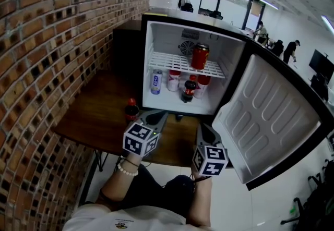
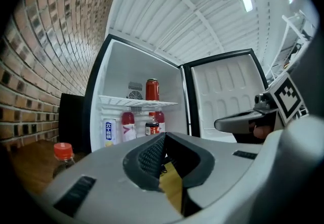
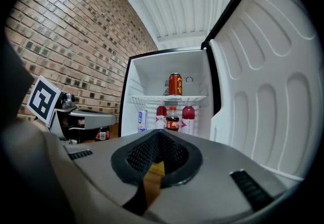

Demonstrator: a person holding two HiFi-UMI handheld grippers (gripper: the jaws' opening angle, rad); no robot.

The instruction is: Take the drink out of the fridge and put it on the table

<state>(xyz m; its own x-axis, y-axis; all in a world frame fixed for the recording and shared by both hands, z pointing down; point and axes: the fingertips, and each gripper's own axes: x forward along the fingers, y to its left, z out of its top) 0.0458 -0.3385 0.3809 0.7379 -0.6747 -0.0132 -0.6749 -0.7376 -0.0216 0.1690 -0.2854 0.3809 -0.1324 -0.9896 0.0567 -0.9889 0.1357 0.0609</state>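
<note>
— Left tool first: we see its dark ribbed pads pressed together with nothing between them, only the brown wooden worktop underneath. Why do we hold it low and empty?

— We judge there is nothing for it to carry right now. The small dark cola bottle with the red cap stands upright on the worktop, just beside that tool and left of the black mini fridge with the white lining. So one drink looks to be out and set down.

— And the right tool?

— Closed as well, and empty, hovering near the swung-open white fridge door. Both tools sit clear of the fridge opening.

— What does each view give us that the others don't?

— Only the head view shows both tools side by side in front of the fridge. The left gripper view shows the bottle apart from the pads, untouched. The right gripper view looks straight inside: a red can on the white wire shelf, and below it a blue-and-white can and a second cola bottle.
</note>
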